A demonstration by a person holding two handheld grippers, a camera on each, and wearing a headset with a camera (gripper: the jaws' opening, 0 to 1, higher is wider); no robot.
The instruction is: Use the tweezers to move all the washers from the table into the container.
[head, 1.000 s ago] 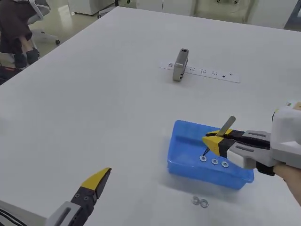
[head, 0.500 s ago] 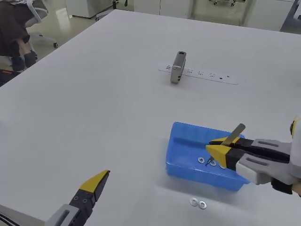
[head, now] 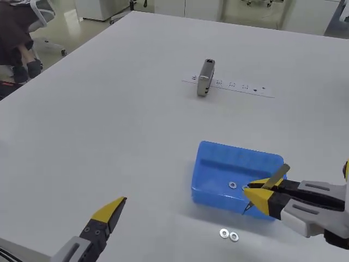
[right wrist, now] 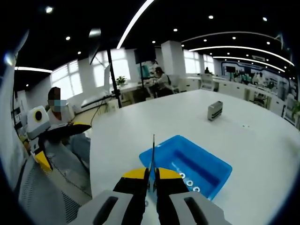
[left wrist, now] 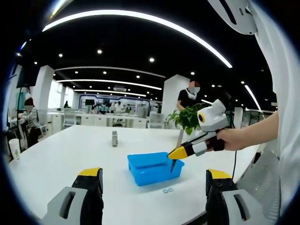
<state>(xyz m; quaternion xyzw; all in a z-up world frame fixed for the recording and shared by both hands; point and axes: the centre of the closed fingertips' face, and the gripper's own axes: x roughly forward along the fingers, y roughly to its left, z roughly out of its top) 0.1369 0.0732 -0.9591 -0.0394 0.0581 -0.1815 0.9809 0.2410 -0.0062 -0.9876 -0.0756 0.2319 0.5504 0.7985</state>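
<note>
On the white workbench, toward the person's edge, stands the blue container. One washer shows on its floor in the head view, while the right gripper view shows three washers in a row inside it. Two loose washers lie side by side on the table just in front of the container's near wall, apart from it. The right gripper reaches in from the right and covers the container's near right corner. Its jaws are closed on the tweezers, whose dark tips point down beside that near wall, above and to the right of the loose pair. The left gripper sits at the lower left, well apart from the container, and its own view shows its jaws spread wide. Farther back a power strip lies flat, with a grey block upright at its left end. An office chair stands beyond the table's far left corner.
</note>
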